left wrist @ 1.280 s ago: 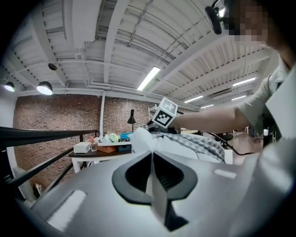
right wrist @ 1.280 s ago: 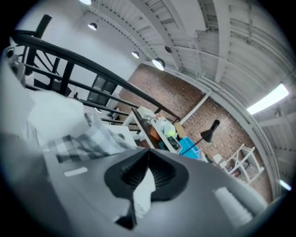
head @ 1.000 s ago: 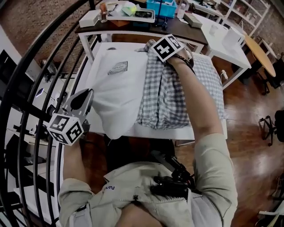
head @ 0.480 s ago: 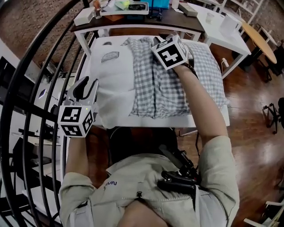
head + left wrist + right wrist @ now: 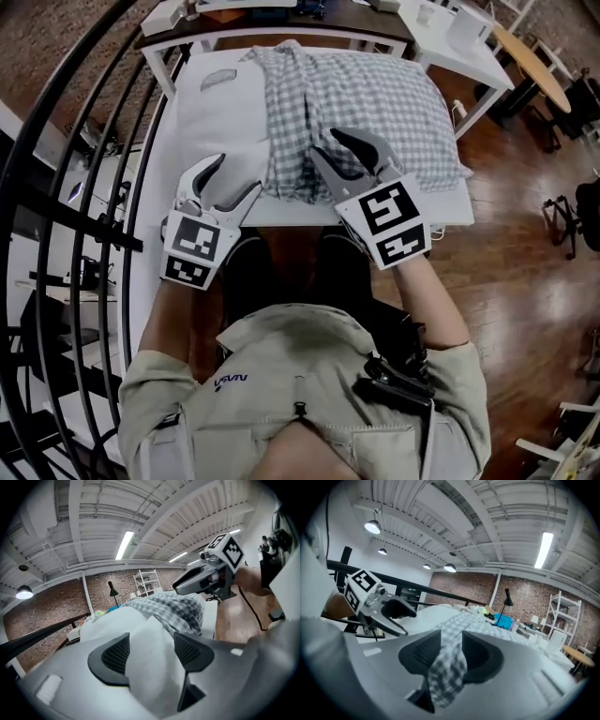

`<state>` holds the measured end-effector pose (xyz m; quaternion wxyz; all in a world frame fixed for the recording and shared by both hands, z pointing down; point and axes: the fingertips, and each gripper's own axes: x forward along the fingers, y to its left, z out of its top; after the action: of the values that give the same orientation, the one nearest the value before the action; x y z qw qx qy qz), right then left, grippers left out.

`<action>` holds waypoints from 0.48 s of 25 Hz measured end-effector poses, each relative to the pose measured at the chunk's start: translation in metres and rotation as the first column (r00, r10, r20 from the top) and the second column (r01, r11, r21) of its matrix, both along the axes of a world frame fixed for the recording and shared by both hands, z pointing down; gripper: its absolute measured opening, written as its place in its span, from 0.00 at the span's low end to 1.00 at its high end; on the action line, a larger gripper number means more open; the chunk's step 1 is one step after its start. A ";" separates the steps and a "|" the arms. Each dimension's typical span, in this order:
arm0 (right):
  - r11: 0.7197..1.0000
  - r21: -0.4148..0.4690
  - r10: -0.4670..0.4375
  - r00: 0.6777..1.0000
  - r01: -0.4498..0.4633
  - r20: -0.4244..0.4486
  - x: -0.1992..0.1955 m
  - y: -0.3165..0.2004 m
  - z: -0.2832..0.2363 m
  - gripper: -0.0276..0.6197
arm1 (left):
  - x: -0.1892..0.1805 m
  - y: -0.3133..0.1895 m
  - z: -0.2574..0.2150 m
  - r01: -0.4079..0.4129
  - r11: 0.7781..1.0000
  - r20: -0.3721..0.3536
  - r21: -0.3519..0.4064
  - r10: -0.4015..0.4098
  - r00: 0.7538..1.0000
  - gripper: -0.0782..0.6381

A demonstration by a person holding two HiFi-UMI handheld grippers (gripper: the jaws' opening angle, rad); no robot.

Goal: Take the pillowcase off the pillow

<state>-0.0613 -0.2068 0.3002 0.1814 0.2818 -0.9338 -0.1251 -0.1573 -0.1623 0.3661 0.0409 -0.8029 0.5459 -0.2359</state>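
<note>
A white pillow [image 5: 225, 108] lies on the bench [image 5: 448, 206]. The checked pillowcase [image 5: 375, 94] lies against the pillow's right side, bunched into folds where the two meet. Whether part of the pillow is still inside it cannot be told. The left tool [image 5: 238, 172] is at the pillow's near left corner. Its jaws have just been opening and now stand wide apart, with a white fold of the pillow between the pads but not squeezed. The right tool [image 5: 325, 142] is just right of the pillow's bare part, at the pillowcase's near edge. Its jaws have also just been opening and stand apart, with a narrow strip of checked cloth hanging loose between them. Both tools point away from the person, toward the pillow's far end, and sit close together at its near edge.
</note>
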 end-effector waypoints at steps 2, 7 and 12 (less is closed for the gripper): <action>0.999 -0.042 -0.018 0.999 0.016 -0.037 -0.007 0.019 0.031 0.27 | -0.002 -0.005 0.020 0.029 0.999 0.013 -0.028 -0.029 1.000 0.50; 0.998 -0.035 0.043 0.983 -0.051 -0.180 -0.034 0.015 0.108 0.28 | -0.009 -0.019 0.039 0.088 0.996 0.070 -0.001 -0.088 0.994 0.30; 0.990 0.096 0.119 0.982 -0.106 -0.146 -0.026 0.013 0.086 0.07 | -0.013 -0.010 0.011 0.102 0.991 0.039 0.089 -0.106 0.994 0.16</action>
<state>-0.0871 -0.1942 0.3863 0.2458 0.3315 -0.8936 -0.1765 -0.1701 -0.1723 0.3767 0.0753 -0.7654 0.5959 -0.2312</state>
